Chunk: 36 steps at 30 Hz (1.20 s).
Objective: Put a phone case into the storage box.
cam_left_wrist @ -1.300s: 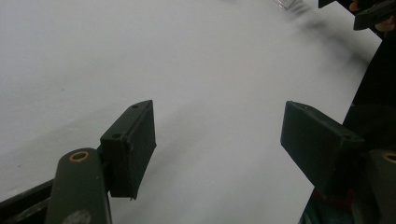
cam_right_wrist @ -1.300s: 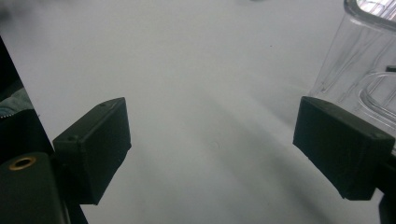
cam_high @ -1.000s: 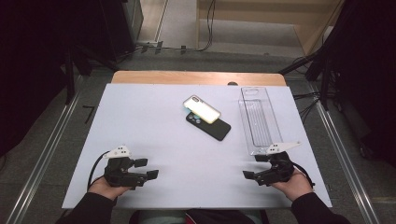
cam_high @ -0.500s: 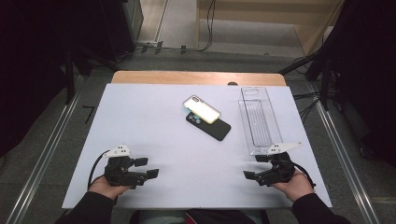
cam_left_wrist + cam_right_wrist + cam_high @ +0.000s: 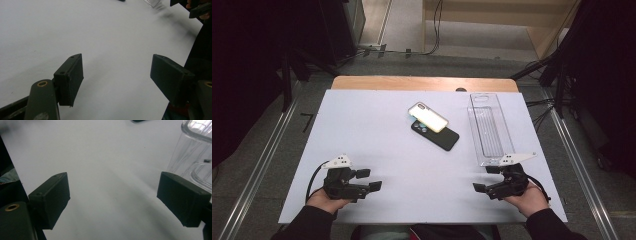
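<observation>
The left tool (image 5: 368,180) rests on the white-topped counter (image 5: 372,135), jaws spread wide with nothing between them. The right tool (image 5: 484,181) lies likewise spread and empty. Just ahead of the right tool, nearly touching its grey plate, stands a long clear plastic tray (image 5: 488,127). Between and beyond both tools, a phone with a lit screen (image 5: 428,116) overlaps a black phone (image 5: 440,136).
</observation>
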Available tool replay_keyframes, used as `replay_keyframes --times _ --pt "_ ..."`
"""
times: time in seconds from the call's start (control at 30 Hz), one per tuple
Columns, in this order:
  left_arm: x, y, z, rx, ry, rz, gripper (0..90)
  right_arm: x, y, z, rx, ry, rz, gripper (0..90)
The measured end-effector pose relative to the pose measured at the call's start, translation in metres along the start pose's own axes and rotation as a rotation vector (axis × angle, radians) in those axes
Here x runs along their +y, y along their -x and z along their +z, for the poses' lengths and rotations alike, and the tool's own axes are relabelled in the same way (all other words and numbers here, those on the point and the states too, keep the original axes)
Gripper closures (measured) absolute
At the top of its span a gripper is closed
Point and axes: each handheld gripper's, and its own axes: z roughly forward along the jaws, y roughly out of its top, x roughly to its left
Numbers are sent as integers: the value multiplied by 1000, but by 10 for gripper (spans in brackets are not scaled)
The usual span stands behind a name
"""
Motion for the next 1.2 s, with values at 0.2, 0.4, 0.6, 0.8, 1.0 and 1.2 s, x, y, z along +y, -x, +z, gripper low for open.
replay_keyframes --times 0.2,0.4,0.6,0.8,1.0,1.2 --pt "-1 3 -2 -2 3 9 272 2 -2 -1 5 9 -2 95" --pt "0 0 -2 3 6 0 272 2 -1 -2 4 14 2 95" --pt "0 -1 -3 3 10 -8 272 4 -2 -2 16 19 7 95" --pt "1 -1 -3 4 10 -6 272 13 -8 -6 65 50 2 95" --pt "2 0 -2 0 7 -8 272 27 -19 0 81 51 -22 95" --pt "2 -1 -2 -2 8 -8 272 37 -25 6 82 66 -52 96"
